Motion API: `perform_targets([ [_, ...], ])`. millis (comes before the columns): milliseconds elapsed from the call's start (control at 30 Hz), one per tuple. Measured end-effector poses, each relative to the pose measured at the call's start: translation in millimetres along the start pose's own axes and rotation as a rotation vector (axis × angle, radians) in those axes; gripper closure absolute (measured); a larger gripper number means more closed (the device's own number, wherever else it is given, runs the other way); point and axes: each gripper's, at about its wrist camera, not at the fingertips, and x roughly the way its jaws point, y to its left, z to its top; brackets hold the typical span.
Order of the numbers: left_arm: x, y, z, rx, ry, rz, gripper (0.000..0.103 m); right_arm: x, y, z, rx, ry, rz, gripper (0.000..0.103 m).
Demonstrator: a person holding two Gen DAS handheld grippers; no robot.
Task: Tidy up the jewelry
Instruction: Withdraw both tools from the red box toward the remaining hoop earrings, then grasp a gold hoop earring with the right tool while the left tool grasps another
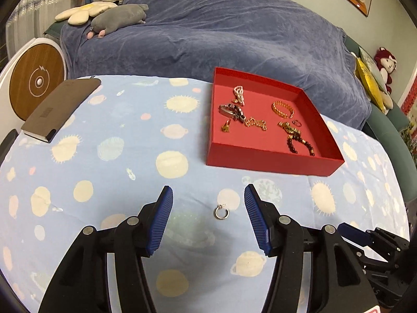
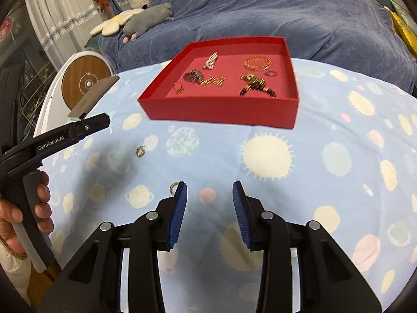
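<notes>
A red tray on the blue planet-print cloth holds several pieces: a pearl piece, a gold bracelet, a gold chain, a dark bead bracelet. A small silver ring lies on the cloth between my left gripper's fingers. My left gripper is open and empty above it. A second silver ring lies just left of my right gripper's left finger. My right gripper is open and empty.
A grey notebook lies at the cloth's far left edge. A round white-and-wood device stands beyond it. A blue-covered sofa with plush toys runs behind the table. The left gripper's body shows in the right wrist view.
</notes>
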Motion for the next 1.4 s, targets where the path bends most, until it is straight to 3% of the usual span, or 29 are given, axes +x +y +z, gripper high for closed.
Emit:
perform_targets([
  [100, 7, 2, -9, 0.027, 0.016, 0.03, 0.048, 12, 12, -6, -0.034, 0.018, 0.003, 0.067],
  [600, 18, 10, -24, 0.034, 0.076, 0.002, 0.048, 50, 39, -4, -0.127, 0.05, -0.006, 0.068],
  [700, 20, 10, -27, 0.04, 0.086, 0.002, 0.048, 53, 43, -3, -0.149, 0.039, -0.02, 0.074],
  [800, 22, 11, -28, 0.038, 0.095, 0.0, 0.048, 55, 46, -3, -0.178, 0.027, -0.051, 0.086],
  [1400, 47, -13, -27, 0.086, 0.083, -0.019, 0.05, 42, 16, 2, -0.061, 0.029, -0.039, 0.087],
])
